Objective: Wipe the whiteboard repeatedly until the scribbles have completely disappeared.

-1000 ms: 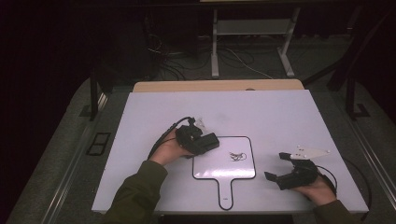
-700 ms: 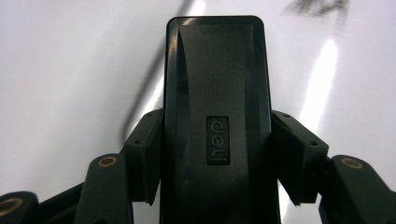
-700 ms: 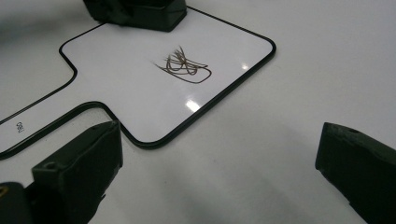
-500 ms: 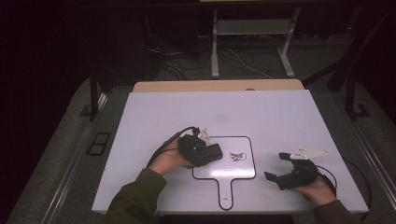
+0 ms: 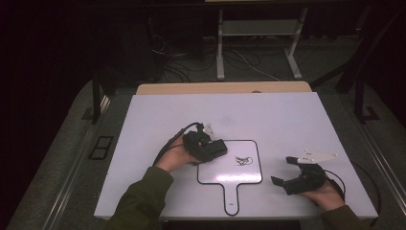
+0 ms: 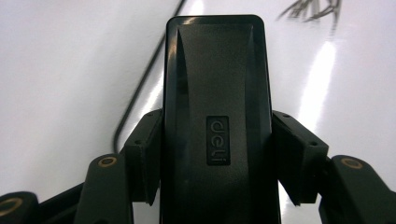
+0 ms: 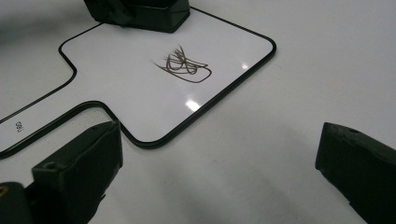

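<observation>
Black block eraser (image 6: 217,126), clamped by its long sides between the jaws of the left gripper (image 5: 207,146), pads pressed flat against both flanks. Poised low over the far left corner of the small handled whiteboard (image 5: 210,175), nose pointing toward the middle of the board; impossible to tell whether touching the surface or just above it.

Just beyond the eraser's front edge, near but apart: a dark scribble (image 5: 243,160), a tangle of loops and strokes roughly in the centre of the board. Fully intact in the right gripper view, with no smear and no wiped streak through it. Rest of the board clean inside its black border, handle pointing toward the person.

Judging by that: pick-up of the eraser done and approach to the board nearly done; the wiping itself not yet begun. Left to do, most likely: press the eraser down, sweep across the marks, perhaps repeat until no trace shows, then set the eraser aside.

Off to the right, well clear of the board: right gripper (image 5: 286,170), resting low on the white worktop (image 5: 287,120), jaws wide apart with nothing between them, aimed at the board's near right corner. Possibly ready to steady the board during the wipe, though not in contact with it now.
</observation>
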`<action>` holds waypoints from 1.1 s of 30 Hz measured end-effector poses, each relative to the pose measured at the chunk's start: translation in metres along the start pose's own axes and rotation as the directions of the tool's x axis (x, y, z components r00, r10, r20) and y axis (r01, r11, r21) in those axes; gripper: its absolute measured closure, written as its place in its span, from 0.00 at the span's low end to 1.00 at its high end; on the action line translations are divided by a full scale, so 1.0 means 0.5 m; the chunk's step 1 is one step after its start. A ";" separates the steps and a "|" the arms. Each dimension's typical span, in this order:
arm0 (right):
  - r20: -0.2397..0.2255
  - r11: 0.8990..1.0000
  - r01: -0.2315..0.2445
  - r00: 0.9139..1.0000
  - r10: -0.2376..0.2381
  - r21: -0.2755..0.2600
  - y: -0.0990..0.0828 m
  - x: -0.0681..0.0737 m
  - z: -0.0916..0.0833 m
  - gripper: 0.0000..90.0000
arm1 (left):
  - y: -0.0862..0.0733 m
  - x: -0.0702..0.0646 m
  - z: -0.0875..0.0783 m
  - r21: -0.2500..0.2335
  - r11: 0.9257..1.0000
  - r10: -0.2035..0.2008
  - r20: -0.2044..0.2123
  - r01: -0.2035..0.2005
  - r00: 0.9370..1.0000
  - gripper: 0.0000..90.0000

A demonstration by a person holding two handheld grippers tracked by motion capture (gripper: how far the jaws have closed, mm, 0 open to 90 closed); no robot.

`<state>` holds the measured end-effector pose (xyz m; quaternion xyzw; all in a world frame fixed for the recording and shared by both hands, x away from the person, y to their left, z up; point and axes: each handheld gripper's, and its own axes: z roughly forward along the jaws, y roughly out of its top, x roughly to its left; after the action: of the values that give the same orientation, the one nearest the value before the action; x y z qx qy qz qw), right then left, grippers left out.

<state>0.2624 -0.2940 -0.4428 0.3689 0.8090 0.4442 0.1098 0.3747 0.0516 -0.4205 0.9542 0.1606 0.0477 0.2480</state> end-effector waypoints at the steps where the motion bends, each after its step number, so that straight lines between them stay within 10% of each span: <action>1: 0.000 1.000 0.000 1.000 0.000 0.001 0.000 0.000 0.000 0.00 | 0.004 -0.007 0.003 -0.003 1.000 0.007 0.008 -0.007 1.000 0.43; 12: 0.001 1.000 0.002 1.000 -0.002 -0.002 0.000 0.001 0.000 0.00 | 0.077 -0.079 0.042 0.002 0.995 0.096 0.073 -0.096 0.993 0.43; 26: -0.001 1.000 0.001 1.000 -0.001 -0.004 0.001 0.000 -0.003 0.00 | 0.112 -0.013 0.062 0.011 0.999 0.051 0.012 -0.051 0.999 0.43; 33: -0.001 1.000 0.000 1.000 0.000 -0.002 0.000 0.000 -0.002 0.00 | 0.122 -0.053 0.065 0.022 0.994 0.110 0.043 -0.111 0.993 0.43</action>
<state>0.2619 -0.2944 -0.4420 0.3683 0.8086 0.4454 0.1100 0.3727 -0.0223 -0.4194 0.9653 0.1029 0.0393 0.2367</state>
